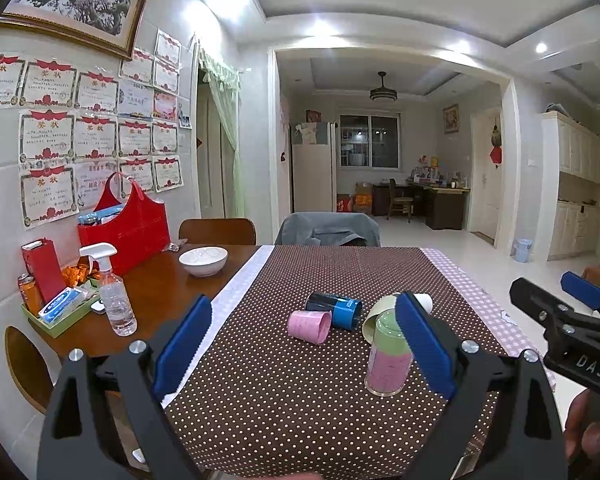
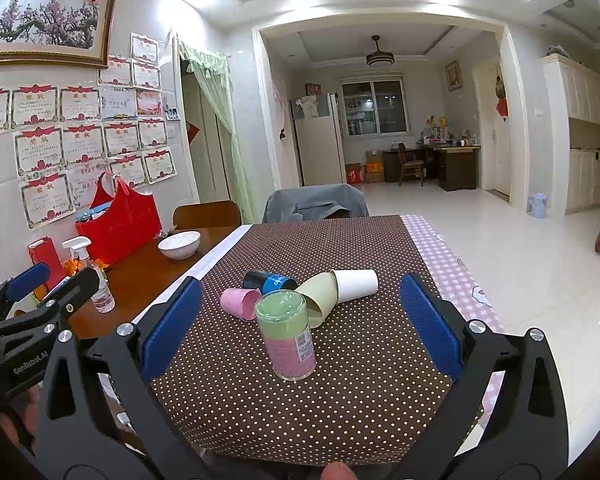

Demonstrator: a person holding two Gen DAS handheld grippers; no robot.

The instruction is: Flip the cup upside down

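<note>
A clear cup with a green and pink inside (image 1: 388,354) (image 2: 288,334) stands upside down on the brown dotted cloth (image 1: 300,400) (image 2: 340,400). Behind it lie a pink cup (image 1: 310,326) (image 2: 240,302), a blue and black cup (image 1: 334,309) (image 2: 270,280), a pale green cup (image 1: 374,318) (image 2: 320,296) and a white cup (image 2: 356,283), all on their sides. My left gripper (image 1: 304,342) is open and empty, its right finger beside the clear cup. My right gripper (image 2: 300,316) is open and empty, with the clear cup between its fingers' line of view.
A white bowl (image 1: 203,261), a spray bottle (image 1: 114,296), a red bag (image 1: 128,228) and a tray of packets (image 1: 60,308) stand on the wooden table at the left. A chair with a grey jacket (image 1: 328,230) stands at the far end.
</note>
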